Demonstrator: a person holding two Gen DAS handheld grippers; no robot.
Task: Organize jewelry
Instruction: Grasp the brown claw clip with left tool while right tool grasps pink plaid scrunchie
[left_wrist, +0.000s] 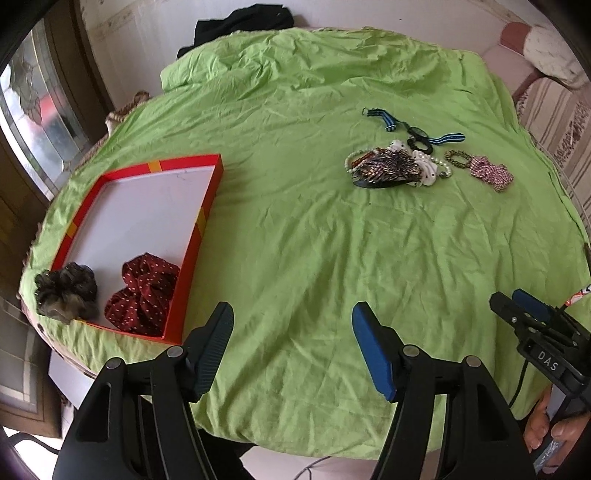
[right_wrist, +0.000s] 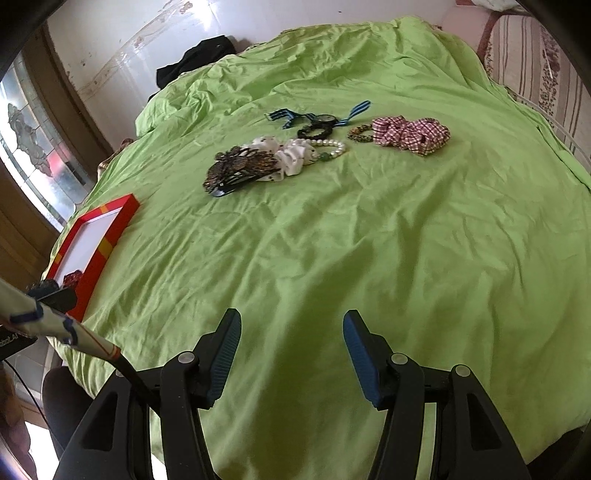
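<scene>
The pile of jewelry and hair pieces lay far up the green bed cover (right_wrist: 332, 258), well ahead of both tongs; in the right wrist view it sat straight ahead and slightly left of the right tongs (right_wrist: 291, 354), while in the left wrist view it lay ahead and off to the right of the left tongs (left_wrist: 291, 347); by that reading the right hand was the nearer to it. The cluster's long axis ran roughly crosswise to the right tongs' line of reach: a dark beaded hair clip (right_wrist: 240, 173) at the left end, then a white spotted scrunchie (right_wrist: 291, 155), a pearl bracelet (right_wrist: 332, 149), and a pink checked scrunchie (right_wrist: 410, 134) at the right end, with a striped-strap watch (right_wrist: 325, 119) just behind them. Both tongs stood wide apart with nothing between the pads; neither touched any item. The red tray (left_wrist: 207, 206) lay at the left edge of the bed, close beside the left tongs; a dark red dotted scrunchie (left_wrist: 144, 291) already lay inside it, and a dark frilly scrunchie (left_wrist: 66, 291) sat on its near corner. Probably the next reach would go forward to the pile, and the clip, nearest the tray side, looked the easiest first pick.
</scene>
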